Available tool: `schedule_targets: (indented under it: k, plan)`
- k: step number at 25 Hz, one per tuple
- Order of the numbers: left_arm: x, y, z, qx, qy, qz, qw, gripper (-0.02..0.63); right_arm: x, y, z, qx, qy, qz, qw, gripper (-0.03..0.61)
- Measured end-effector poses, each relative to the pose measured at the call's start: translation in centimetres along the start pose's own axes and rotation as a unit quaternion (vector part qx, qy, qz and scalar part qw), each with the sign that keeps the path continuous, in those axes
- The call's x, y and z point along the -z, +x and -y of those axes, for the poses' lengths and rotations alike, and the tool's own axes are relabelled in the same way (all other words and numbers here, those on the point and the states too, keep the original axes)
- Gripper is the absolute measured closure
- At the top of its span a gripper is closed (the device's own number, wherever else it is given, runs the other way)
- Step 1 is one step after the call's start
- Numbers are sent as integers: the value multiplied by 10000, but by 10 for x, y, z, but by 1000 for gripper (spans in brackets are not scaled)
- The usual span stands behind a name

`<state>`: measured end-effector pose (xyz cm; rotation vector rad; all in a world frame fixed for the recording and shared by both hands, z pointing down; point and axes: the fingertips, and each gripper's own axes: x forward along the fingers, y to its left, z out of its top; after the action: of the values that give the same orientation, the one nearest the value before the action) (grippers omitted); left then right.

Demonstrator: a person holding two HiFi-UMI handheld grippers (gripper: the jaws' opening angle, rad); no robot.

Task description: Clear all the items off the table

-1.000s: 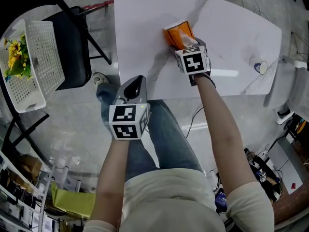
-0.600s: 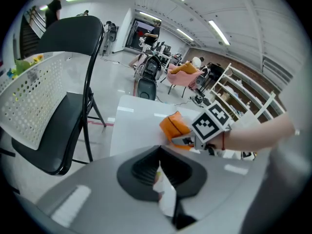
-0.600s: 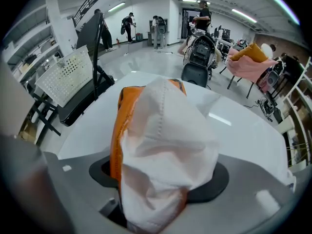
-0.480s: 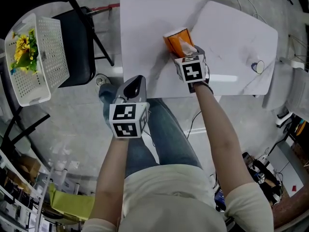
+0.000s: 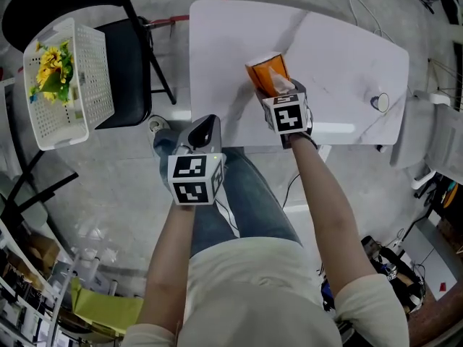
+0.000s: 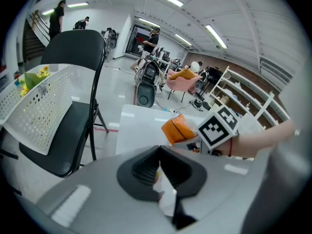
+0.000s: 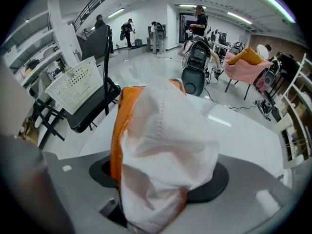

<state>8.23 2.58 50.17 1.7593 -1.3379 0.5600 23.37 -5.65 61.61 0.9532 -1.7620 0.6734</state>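
white table [image 5: 217,49] beneath orange tissue pack [image 5: 260,74]

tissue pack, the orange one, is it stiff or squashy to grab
Probably squashy: the tissue pack looks like a soft orange wrapper, and the white tissue sticking out of it is loosely crumpled. Likely light for its size, being mostly paper. Its flattish sides suggest it would not roll.

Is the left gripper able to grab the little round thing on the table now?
Probably not. The left gripper is shut on a white scrap, off the table's near edge; the little round thing lies at the far right end, well beyond the orange pack.
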Motion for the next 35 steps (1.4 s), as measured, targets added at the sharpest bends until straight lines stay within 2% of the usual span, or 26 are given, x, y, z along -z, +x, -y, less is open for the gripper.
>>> schedule_targets:
  k: [22, 35]
  plan:
    - [-25, -71, -13, -176, -66, 232, 9996, 604, -48, -91, -38, -173, 198, 407, 9988, 221]
    - [-39, -117, -41, -324, -140, 414, 9985, 604, -78, -148, -74, -241, -14, 554, 9982, 221]
